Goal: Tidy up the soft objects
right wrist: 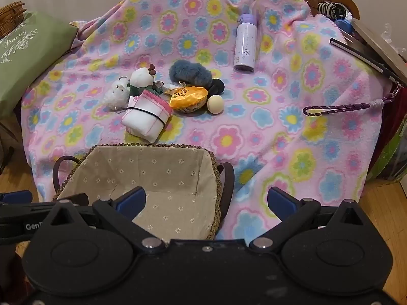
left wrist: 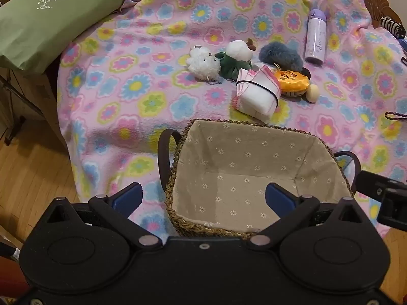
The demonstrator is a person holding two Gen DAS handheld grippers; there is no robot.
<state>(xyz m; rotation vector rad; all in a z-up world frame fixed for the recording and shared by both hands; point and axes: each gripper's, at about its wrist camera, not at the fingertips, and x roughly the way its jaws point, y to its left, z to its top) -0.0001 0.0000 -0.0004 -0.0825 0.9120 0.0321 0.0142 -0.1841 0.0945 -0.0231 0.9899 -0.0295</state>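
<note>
Left gripper (left wrist: pixel 204 198) is hanging with jaws spread wide and nothing between them, its blue pads (left wrist: pixel 127 197) hovering over the near end of the woven basket (left wrist: pixel 175 218); right gripper (right wrist: pixel 206 199) is likewise standing fully apart and empty, its left pad over the basket's right corner (right wrist: pixel 216 203), its right pad over bare blanket. Basket is sitting at the near edge of the flowered pink blanket (right wrist: pixel 279 137), lined in beige daisy-print cloth, dark handles (left wrist: pixel 162 152) at 9 and 3 o'clock, holding nothing visible. Just beyond its far rim, at 12 o'clock, the soft things are lying in a cluster: a folded white cloth bundle (left wrist: pixel 257 94) bound by a black elastic, long axis running from 7 to 1 o'clock in the left view; a white fluffy toy (left wrist: pixel 203 64) at 10 o'clock of it; a white-and-green plush (left wrist: pixel 237 56) behind; a grey-blue fur puff (left wrist: pixel 281 54); an orange satin pouch (left wrist: pixel 292 81) touching the bundle's right side; a cream ball (left wrist: pixel 313 92) just beside the pouch. A purple bottle (right wrist: pixel 245 44) is lying farther back, cap pointing toward 12 o'clock. A green cushion (left wrist: pixel 43 20) is resting at 10 o'clock, a purple cord loop (right wrist: pixel 338 108) at 3 o'clock. Wood flooring (left wrist: pixel 33 172) is showing at both lower sides.
</note>
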